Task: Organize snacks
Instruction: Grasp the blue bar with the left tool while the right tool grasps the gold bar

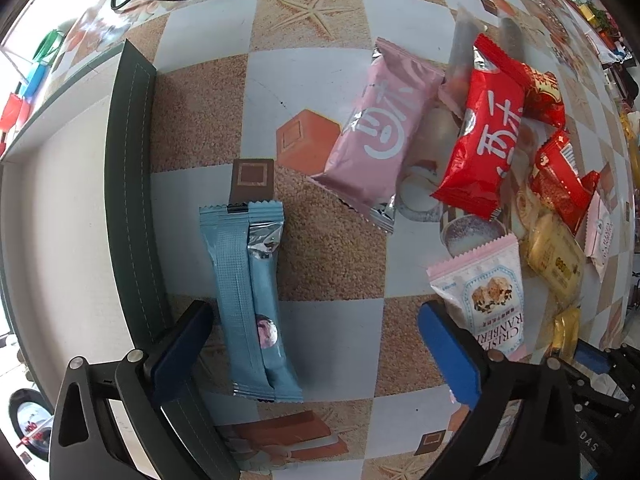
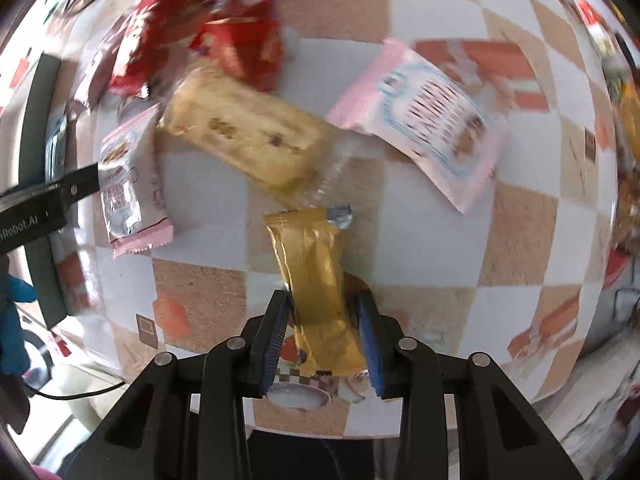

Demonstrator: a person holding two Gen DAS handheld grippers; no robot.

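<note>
With the right gripper (image 2: 323, 316) clamped across the gold snack bar (image 2: 310, 264) just clear of the pile, lift straight up before carrying, while the left gripper (image 1: 316, 354) (jaws wide, empty) straddles the blue bar (image 1: 252, 300) beside the tray's (image 1: 132, 184) green edge.

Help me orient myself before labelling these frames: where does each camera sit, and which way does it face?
Left wrist: sits on the left gripper, facing down at the checkered tablecloth; its open fingers flank a blue packet beside a dark tray rim.
Right wrist: sits on the right gripper, facing steeply down; its pads press a gold packet.
Shared: the tablecloth, the gold packet, the yellow cake bar and red packets.
</note>
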